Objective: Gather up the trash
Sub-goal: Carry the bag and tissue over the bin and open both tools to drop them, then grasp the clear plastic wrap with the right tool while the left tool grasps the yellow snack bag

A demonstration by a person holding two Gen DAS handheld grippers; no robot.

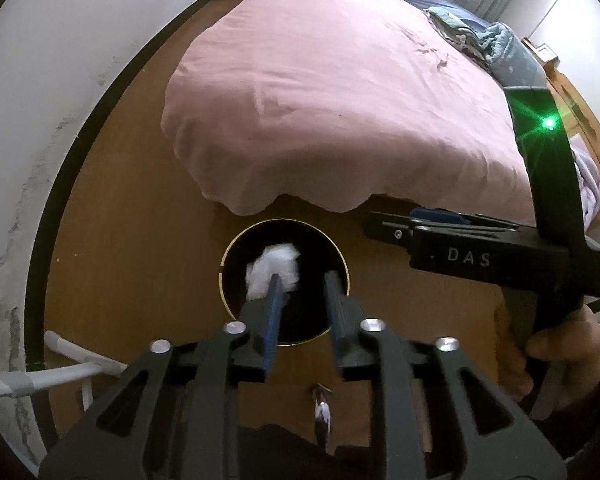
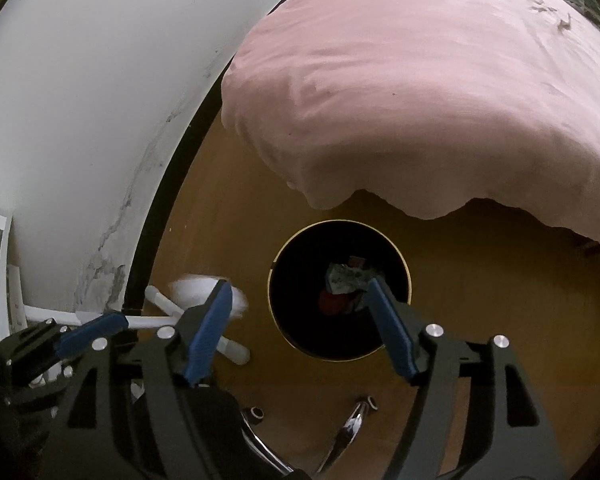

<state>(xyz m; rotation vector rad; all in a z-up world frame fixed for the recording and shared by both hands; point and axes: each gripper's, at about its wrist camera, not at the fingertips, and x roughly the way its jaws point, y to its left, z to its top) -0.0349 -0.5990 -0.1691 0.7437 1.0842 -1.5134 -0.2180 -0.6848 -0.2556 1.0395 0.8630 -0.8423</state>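
Observation:
A round black trash bin with a gold rim (image 1: 225, 256) stands on the wooden floor at the foot of the bed; it also shows in the right wrist view (image 2: 402, 256). My left gripper (image 1: 303, 285) is open above the bin's mouth. A white crumpled tissue (image 1: 274, 268) is just off its left finger, blurred, over the bin. In the right wrist view the tissue (image 2: 196, 286) shows as a white blur left of the bin. Coloured trash (image 2: 346, 284) lies inside the bin. My right gripper (image 2: 298, 294) is open and empty above the bin; its body shows in the left wrist view (image 1: 452, 248).
A bed with a pink cover (image 1: 332, 92) fills the far side, its edge hanging close to the bin. A white wall with a black skirting (image 1: 40, 280) runs on the left. A white tube rack (image 1: 72, 368) stands by the wall. Bedding (image 1: 496, 44) lies at the far right.

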